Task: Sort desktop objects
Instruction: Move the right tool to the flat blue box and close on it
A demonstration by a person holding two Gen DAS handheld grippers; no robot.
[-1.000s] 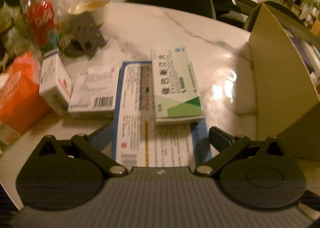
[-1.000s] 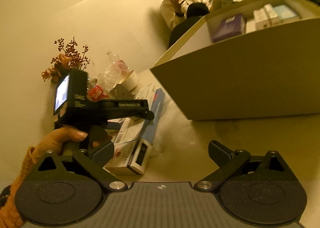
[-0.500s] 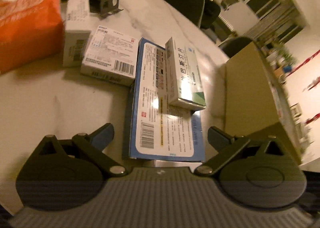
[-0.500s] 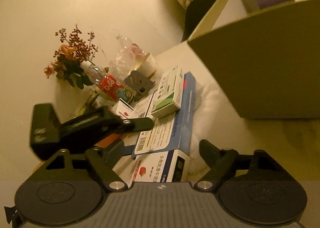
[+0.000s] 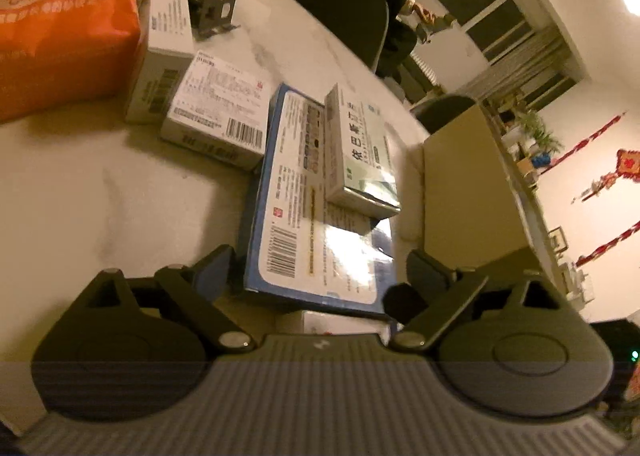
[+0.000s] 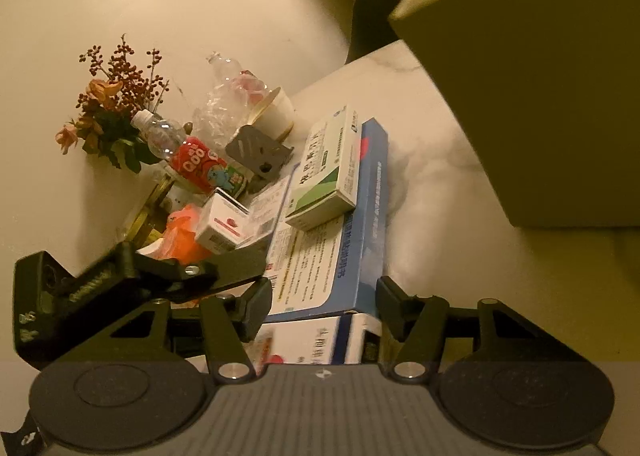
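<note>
Both grippers are converging on the stack of medicine boxes on the marble table (image 5: 80,195). The left gripper (image 5: 320,268) has its fingers wide apart and closing slowly, straddling the near end of the large blue box (image 5: 316,240), which lies between them without either pad pressing on it. A smaller green-and-white box (image 5: 360,151) rests on top of the blue one, farther out beyond the fingertips. The right gripper (image 6: 320,308) is closing faster; between its fingers sits a white box with red print (image 6: 312,340), tucked under the blue box's near edge, and the pads look close to its sides but contact cannot be confirmed. To do this well, the right fingers should probably seat squarely on the white box's sides and draw it out level, so the stack above does not tip. The open cardboard bin (image 6: 540,95) beyond the right finger is the likely destination.
</note>
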